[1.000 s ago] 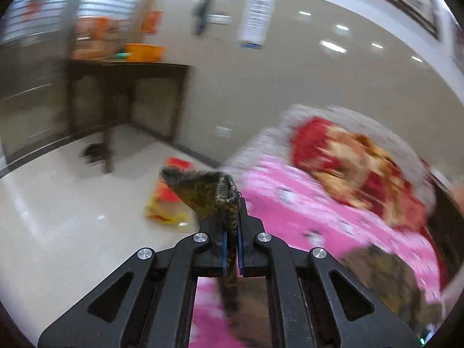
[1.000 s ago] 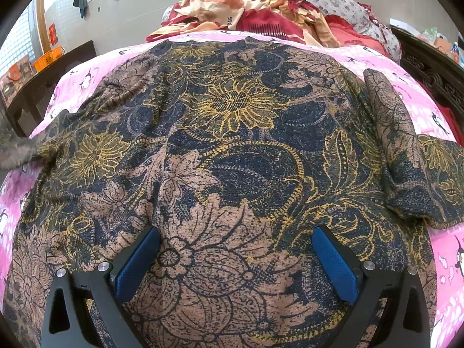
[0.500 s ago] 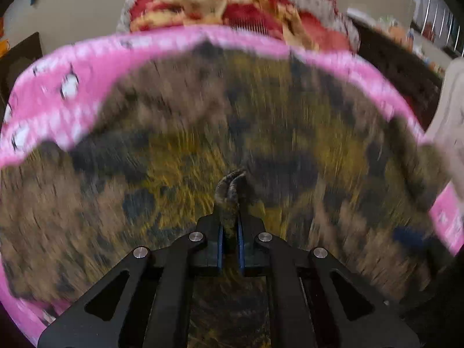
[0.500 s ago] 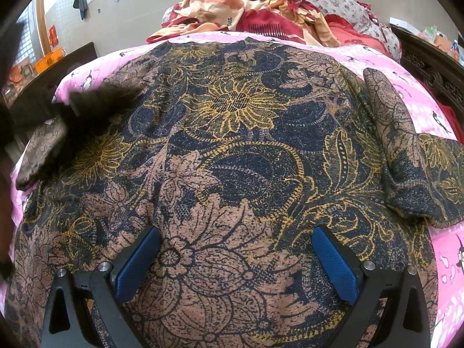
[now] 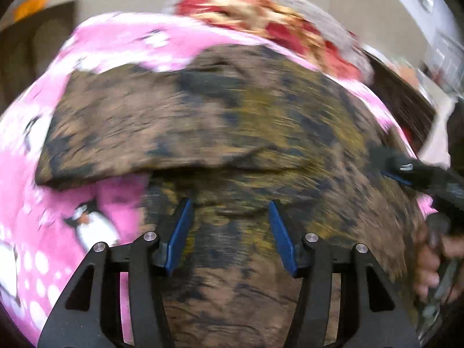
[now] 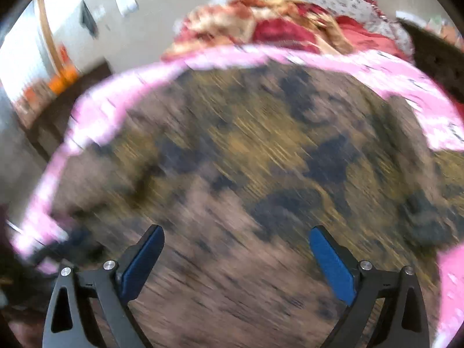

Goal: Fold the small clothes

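Across the pink penguin-print bedsheet [image 5: 95, 150]: one batik-print shirt [image 5: 261, 133], dark brown and gold, filling mid-frame, long axis running away from both tools. Left sleeve [image 5: 139, 133] folded inward, lying directly ahead of the left tool [image 5: 230, 232], jaws just parted, nothing between them. Right tool [image 6: 236, 261], jaws wide, empty, over the near hem. Containers: none visible.

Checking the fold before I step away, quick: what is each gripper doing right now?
Left gripper: open, jaws just opened, nothing pinched, above the patterned garment.
Right gripper: open, empty, over the same garment.
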Available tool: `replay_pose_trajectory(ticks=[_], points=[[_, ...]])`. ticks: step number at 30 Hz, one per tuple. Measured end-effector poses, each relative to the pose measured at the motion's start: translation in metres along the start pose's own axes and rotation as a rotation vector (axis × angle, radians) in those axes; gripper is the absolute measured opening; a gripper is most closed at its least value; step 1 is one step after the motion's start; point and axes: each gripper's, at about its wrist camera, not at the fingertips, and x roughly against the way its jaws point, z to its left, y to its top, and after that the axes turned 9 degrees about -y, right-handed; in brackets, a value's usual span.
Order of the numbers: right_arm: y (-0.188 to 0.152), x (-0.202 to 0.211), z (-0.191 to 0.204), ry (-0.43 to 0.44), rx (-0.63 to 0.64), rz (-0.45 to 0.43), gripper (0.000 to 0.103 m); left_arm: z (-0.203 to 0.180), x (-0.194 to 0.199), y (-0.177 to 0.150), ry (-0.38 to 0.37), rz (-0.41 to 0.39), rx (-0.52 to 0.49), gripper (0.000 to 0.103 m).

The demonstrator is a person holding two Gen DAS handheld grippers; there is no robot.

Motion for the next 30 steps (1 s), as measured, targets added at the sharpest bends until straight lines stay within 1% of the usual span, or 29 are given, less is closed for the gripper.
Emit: replay_pose_trajectory(ticks=[1,2,3,4,6,7,8,10,11,12,14,15,16,18,21,24,25,27,30], points=[[0.008,-0.006,0.011,0.086,0.012,-0.001,0.095,0.000,0.000,-0.001,-0.002,-0.008,0.008,0.054],[0.012,-0.011,0.018,0.129,0.023,0.002,0.089,-0.005,-0.001,-0.002,0.017,-0.010,-0.003,0.054],[0.017,-0.021,0.028,0.177,0.041,0.015,0.074,-0.009,-0.003,-0.003,0.037,-0.007,-0.020,0.054],[0.020,-0.032,0.034,0.180,0.047,0.038,0.064,-0.013,-0.004,-0.004,0.056,-0.003,-0.034,0.054],[0.023,-0.057,0.039,0.191,0.024,0.095,0.054,-0.017,-0.006,-0.005,0.073,-0.002,-0.044,0.054],[0.022,-0.067,0.040,0.211,0.006,0.118,0.051,-0.018,-0.006,-0.006,0.076,-0.004,-0.044,0.054],[0.022,-0.075,0.040,0.233,-0.011,0.131,0.051,-0.019,-0.007,-0.006,0.081,-0.005,-0.044,0.054],[0.023,-0.082,0.039,0.270,-0.040,0.111,0.044,-0.026,-0.014,-0.006,0.095,-0.002,-0.050,0.054],[0.025,-0.085,0.039,0.290,-0.053,0.110,0.042,-0.020,-0.018,-0.002,0.101,0.000,-0.051,0.054],[0.028,-0.090,0.040,0.309,-0.065,0.113,0.037,-0.020,-0.019,-0.002,0.104,0.001,-0.053,0.054],[0.027,-0.093,0.042,0.314,-0.055,0.119,0.028,-0.015,-0.014,-0.003,0.103,0.002,-0.052,0.054],[0.029,-0.093,0.046,0.306,-0.040,0.118,0.021,-0.016,-0.014,-0.003,0.105,0.002,-0.052,0.054],[0.029,-0.094,0.050,0.300,-0.029,0.120,0.009,-0.017,-0.015,-0.004,0.108,0.003,-0.054,0.054],[0.030,-0.090,0.053,0.299,-0.015,0.106,0.006,-0.016,-0.014,-0.004,0.109,0.004,-0.056,0.054],[0.032,-0.071,0.052,0.311,-0.008,0.066,0.006,-0.016,-0.015,-0.003,0.109,0.005,-0.055,0.054],[0.034,-0.045,0.030,0.293,-0.031,0.008,0.006,-0.017,-0.014,-0.004,0.110,0.005,-0.057,0.054],[0.034,-0.039,0.019,0.269,-0.041,-0.004,0.006,-0.017,-0.014,-0.004,0.111,0.005,-0.057,0.054],[0.030,-0.031,-0.015,0.173,-0.068,-0.007,0.006,-0.018,-0.014,-0.004,0.111,0.006,-0.057,0.054],[0.021,-0.025,-0.072,0.059,-0.146,0.030,0.006,-0.018,-0.014,-0.004,0.112,0.006,-0.058,0.054]])
